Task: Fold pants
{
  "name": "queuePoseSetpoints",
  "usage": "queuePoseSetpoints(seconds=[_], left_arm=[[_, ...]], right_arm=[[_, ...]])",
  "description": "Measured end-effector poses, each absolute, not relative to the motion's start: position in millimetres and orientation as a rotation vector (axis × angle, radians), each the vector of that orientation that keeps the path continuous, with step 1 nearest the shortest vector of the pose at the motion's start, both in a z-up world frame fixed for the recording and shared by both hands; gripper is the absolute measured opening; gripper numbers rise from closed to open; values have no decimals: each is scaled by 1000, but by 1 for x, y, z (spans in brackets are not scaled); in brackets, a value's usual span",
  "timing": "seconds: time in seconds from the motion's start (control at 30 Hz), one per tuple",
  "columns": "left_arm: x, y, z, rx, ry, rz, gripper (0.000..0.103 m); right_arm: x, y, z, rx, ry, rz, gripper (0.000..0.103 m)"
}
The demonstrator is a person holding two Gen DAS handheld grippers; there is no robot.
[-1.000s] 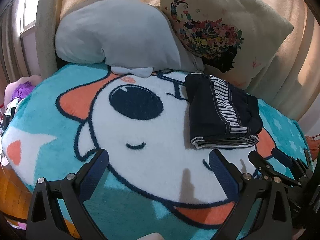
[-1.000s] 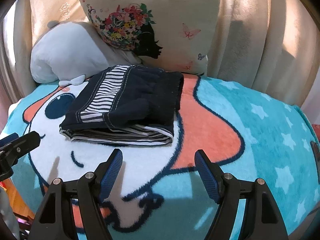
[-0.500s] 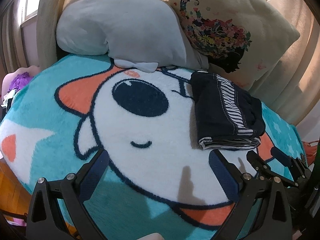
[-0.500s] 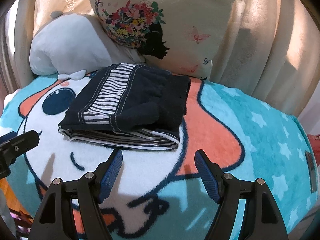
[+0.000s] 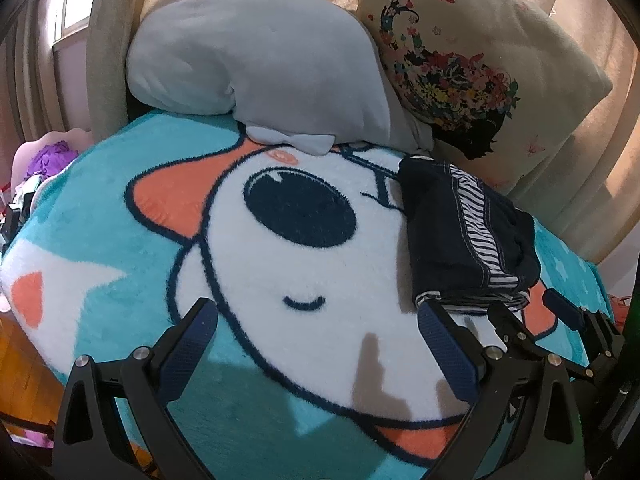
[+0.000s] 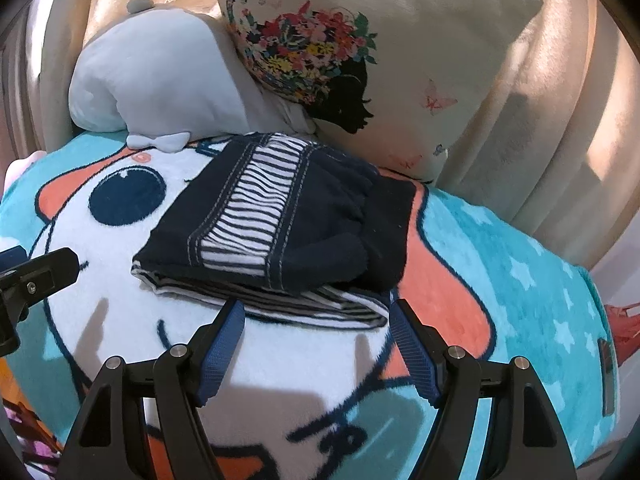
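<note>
The pants point(image 6: 276, 232) lie folded on the blanket point(image 6: 520, 280), just ahead of the right gripper point(image 6: 316, 344), long axis seemingly running away toward the pillow point(image 6: 440, 40). The left gripper point(image 5: 316, 340) sits farther off, pants to its right. Both jaws stand apart, empty.

Near the folded pants point(image 6: 280, 224), the cartoon blanket point(image 5: 120, 280) lies open to the left and right. Far side is blocked by the grey plush point(image 5: 256, 56) and floral pillow point(image 6: 400, 60).

Navy striped-trim pants point(image 6: 288, 232) lie folded on blanket point(image 6: 520, 280)
</note>
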State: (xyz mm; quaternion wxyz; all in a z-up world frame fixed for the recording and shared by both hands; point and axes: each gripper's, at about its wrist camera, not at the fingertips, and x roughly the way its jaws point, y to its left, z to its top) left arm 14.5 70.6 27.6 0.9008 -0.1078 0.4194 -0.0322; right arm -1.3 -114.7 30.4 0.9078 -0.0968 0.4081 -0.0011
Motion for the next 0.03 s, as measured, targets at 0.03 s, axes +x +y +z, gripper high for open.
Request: queuePoseSetpoints(seconds=[0.03], left_arm=[[14, 70, 28, -218, 866, -63, 100]], right_arm=[[-1, -114, 31, -200, 841, 2, 79]])
